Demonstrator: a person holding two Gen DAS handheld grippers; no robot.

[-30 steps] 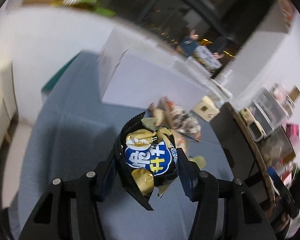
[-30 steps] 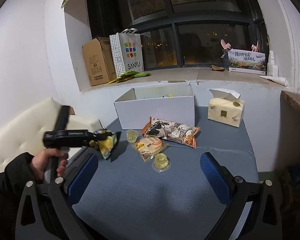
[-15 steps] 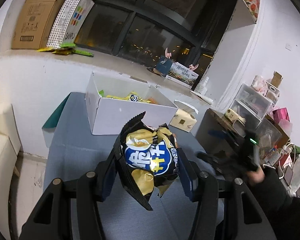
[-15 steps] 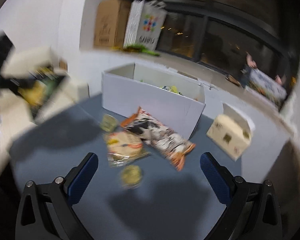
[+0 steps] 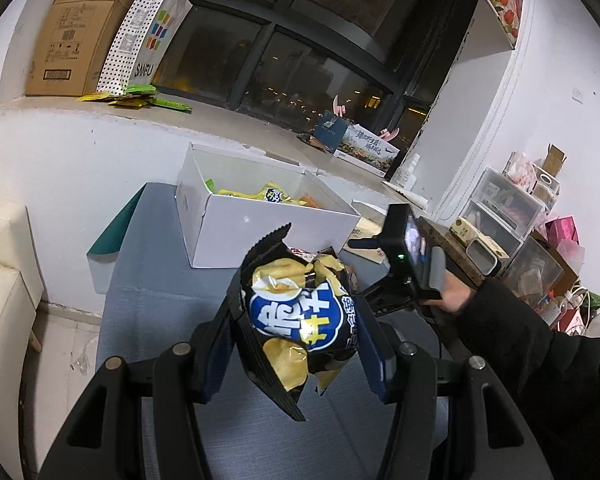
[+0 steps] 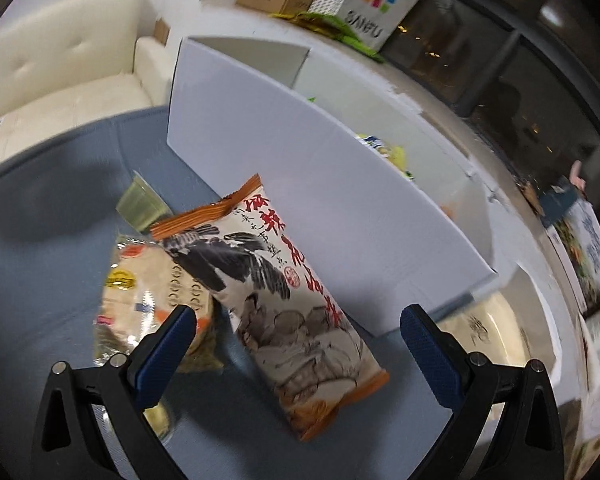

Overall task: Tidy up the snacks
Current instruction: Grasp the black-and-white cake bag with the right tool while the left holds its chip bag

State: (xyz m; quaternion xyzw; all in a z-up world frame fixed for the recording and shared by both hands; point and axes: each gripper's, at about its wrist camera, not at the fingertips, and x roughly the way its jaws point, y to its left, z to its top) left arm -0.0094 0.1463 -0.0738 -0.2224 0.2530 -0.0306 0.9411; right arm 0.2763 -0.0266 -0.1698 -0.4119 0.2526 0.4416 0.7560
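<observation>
My left gripper (image 5: 296, 344) is shut on a black, blue and yellow chip bag (image 5: 300, 316), held above the blue table in front of the white box (image 5: 260, 236), which holds several yellow snack packs. My right gripper (image 6: 300, 344) is open and empty, low over a white and orange snack bag (image 6: 284, 292) that lies on the table beside the white box (image 6: 320, 184). A round clear-wrapped pastry pack (image 6: 152, 284) lies left of that bag, partly under it. The right gripper's body (image 5: 404, 264) and hand show in the left wrist view.
A small greenish jelly cup (image 6: 140, 204) sits by the box. A tissue pack (image 6: 488, 328) lies right of the box. A cream sofa (image 6: 68, 64) stands at the left. The windowsill carries a cardboard box (image 5: 76, 28) and a shopping bag (image 5: 148, 36).
My right gripper has dropped down and forward, close over the white and orange bag. My left gripper has swung to face the white box, still holding the chip bag.
</observation>
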